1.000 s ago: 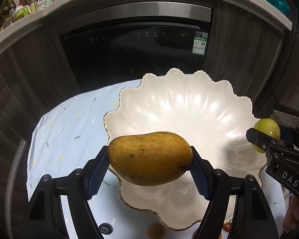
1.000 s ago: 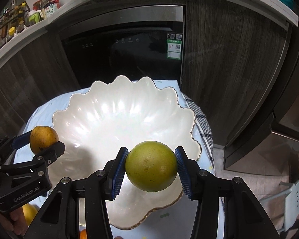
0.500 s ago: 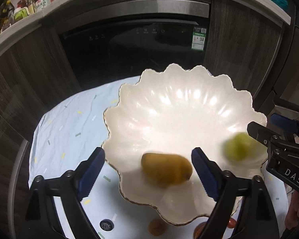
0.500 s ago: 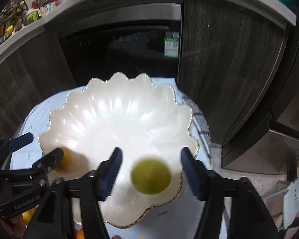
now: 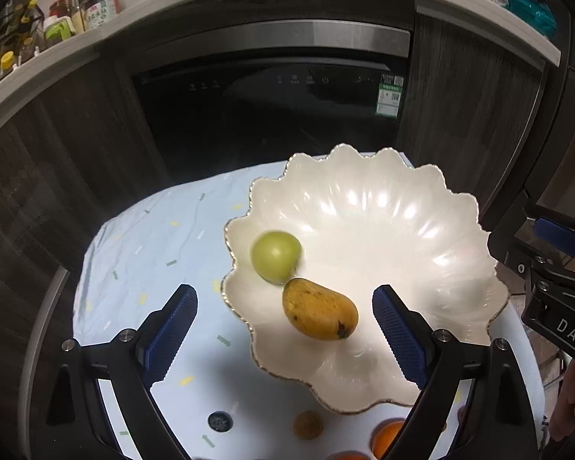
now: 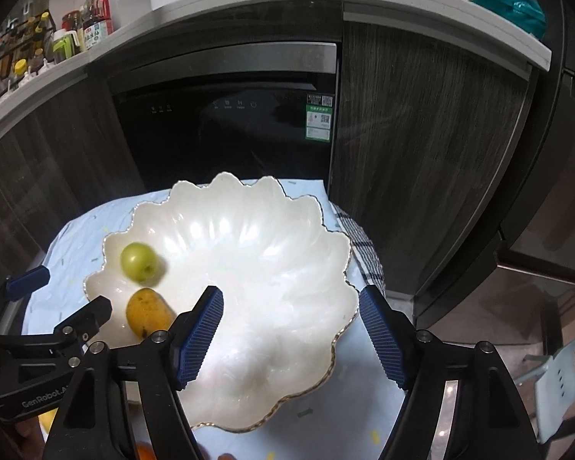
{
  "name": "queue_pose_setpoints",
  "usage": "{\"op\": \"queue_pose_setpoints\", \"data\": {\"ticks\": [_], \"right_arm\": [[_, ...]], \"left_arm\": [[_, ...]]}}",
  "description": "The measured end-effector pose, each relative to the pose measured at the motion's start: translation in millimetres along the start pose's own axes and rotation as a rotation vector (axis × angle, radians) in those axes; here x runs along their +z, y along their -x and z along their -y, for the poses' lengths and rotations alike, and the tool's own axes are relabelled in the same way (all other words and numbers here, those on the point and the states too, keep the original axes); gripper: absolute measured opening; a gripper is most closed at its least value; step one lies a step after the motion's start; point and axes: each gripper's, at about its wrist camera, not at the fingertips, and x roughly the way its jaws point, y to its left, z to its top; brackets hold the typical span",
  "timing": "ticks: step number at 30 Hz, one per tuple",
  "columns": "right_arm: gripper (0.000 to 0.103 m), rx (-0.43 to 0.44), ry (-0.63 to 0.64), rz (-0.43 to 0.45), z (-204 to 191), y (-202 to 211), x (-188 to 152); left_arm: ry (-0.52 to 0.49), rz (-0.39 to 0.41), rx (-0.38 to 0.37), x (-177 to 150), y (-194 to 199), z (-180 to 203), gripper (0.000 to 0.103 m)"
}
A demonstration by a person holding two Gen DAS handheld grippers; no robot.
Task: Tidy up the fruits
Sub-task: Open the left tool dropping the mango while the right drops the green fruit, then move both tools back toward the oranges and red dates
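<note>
A white scalloped bowl (image 5: 383,230) (image 6: 272,268) stands on a round table with a pale blue cloth (image 5: 142,253). Inside it, near the left rim, lie a yellow mango (image 5: 320,314) (image 6: 147,312) and a round green fruit (image 5: 276,257) (image 6: 138,262), close together. My left gripper (image 5: 283,293) (image 6: 63,293) hovers above the bowl's near left edge, its jaws opening, its pads touching nothing. Above the bowl's near right part, my right gripper (image 6: 291,295) (image 5: 548,268) is opening too, and nothing is between its pads.
An orange (image 5: 387,435), a small brown fruit (image 5: 307,424) and a dark round item (image 5: 219,421) lie on the cloth near me. A black appliance front (image 5: 268,115) and dark cabinets stand behind the table. A checked cloth (image 6: 364,253) hangs at the table's right edge.
Both grippers opened and let go: the mango and the green fruit dropped into the bowl, and the green fruit rolled across to the left beside the mango. Both grippers rose a little.
</note>
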Motion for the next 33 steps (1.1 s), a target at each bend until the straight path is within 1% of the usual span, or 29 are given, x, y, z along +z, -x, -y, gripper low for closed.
{"op": "queue_pose_setpoints", "data": {"ticks": [17, 33], "right_arm": [[0.074, 0.01, 0.012, 0.059, -13.9, 50.2, -1.1], [0.074, 0.023, 0.018, 0.08, -15.0, 76.4, -18.0]], "left_arm": [[0.027, 0.059, 0.028, -9.4, 55.3, -16.4, 0.095], [0.03, 0.075, 0.026, -31.2, 85.2, -17.8, 0.095]]}}
